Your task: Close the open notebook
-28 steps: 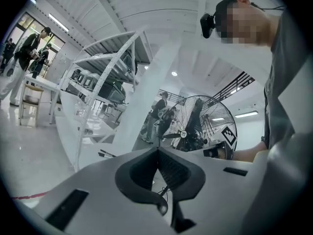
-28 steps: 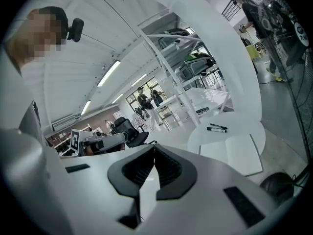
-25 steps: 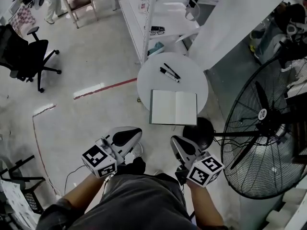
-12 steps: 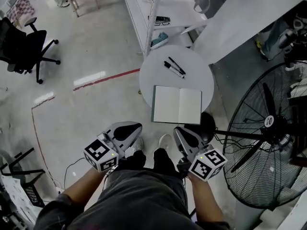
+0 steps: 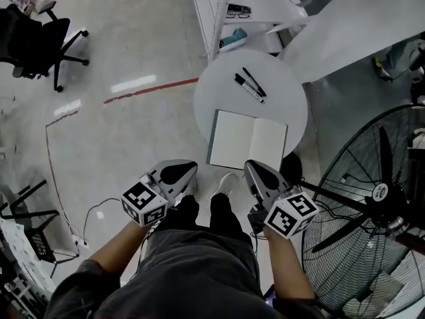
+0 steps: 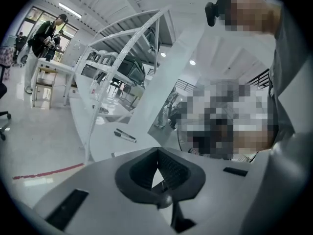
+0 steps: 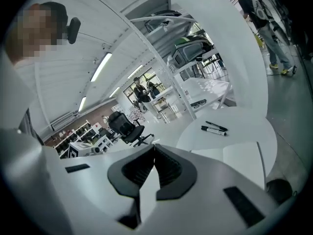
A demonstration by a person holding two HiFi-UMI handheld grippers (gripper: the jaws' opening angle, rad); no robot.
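The open notebook (image 5: 249, 140) lies flat with blank pages up on the near part of a small round white table (image 5: 216, 95). Two black pens (image 5: 250, 85) lie behind it. My left gripper (image 5: 184, 171) hangs shut and empty just short of the table's near left edge. My right gripper (image 5: 255, 170) is also shut and empty, its tip at the notebook's near edge. In the right gripper view the notebook (image 7: 239, 158) and pens (image 7: 213, 129) lie ahead to the right of the closed jaws (image 7: 154, 148). The left gripper view shows shut jaws (image 6: 157, 153) and the pens (image 6: 125, 135) beyond.
A large floor fan (image 5: 372, 205) stands close on the right, with a black round base (image 5: 292, 168) beside the table. White shelving (image 5: 219, 5) rises behind the table. An office chair (image 5: 33, 35) is far left. A red tape line (image 5: 149, 90) and a cable (image 5: 99, 211) run on the floor.
Both grippers have sunk and come forward to the table's near edge. The notebook now sits closer in the head view. Both pairs of jaws stayed shut.
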